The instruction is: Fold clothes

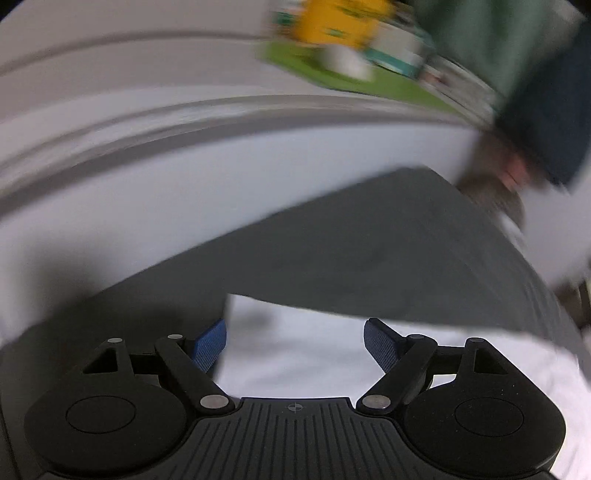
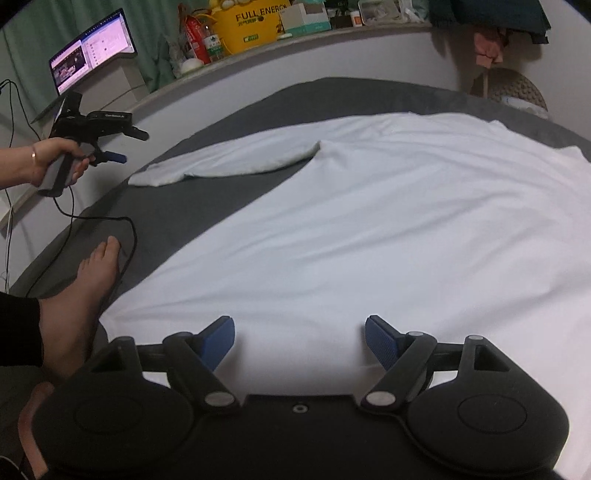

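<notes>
A white long-sleeved shirt (image 2: pixel 369 221) lies spread flat on the dark grey bed sheet (image 2: pixel 207 206), with one sleeve (image 2: pixel 229 162) stretched out to the left. My right gripper (image 2: pixel 300 332) hovers open over the near edge of the shirt, nothing between its blue pads. At the far left a hand holds my left gripper (image 2: pixel 129 146) in the air, open and clear of the sleeve. The left wrist view is blurred by motion. There the left gripper (image 1: pixel 295 343) stands open and empty over white cloth (image 1: pixel 314 369) and grey sheet (image 1: pixel 369 258).
A bare foot (image 2: pixel 92 273) and a black cable (image 2: pixel 127 229) rest on the sheet at the left. A ledge behind the bed holds a yellow bag (image 2: pixel 251 26), boxes and bottles. A laptop (image 2: pixel 92 48) stands far left, and a woven cushion (image 2: pixel 517 88) far right.
</notes>
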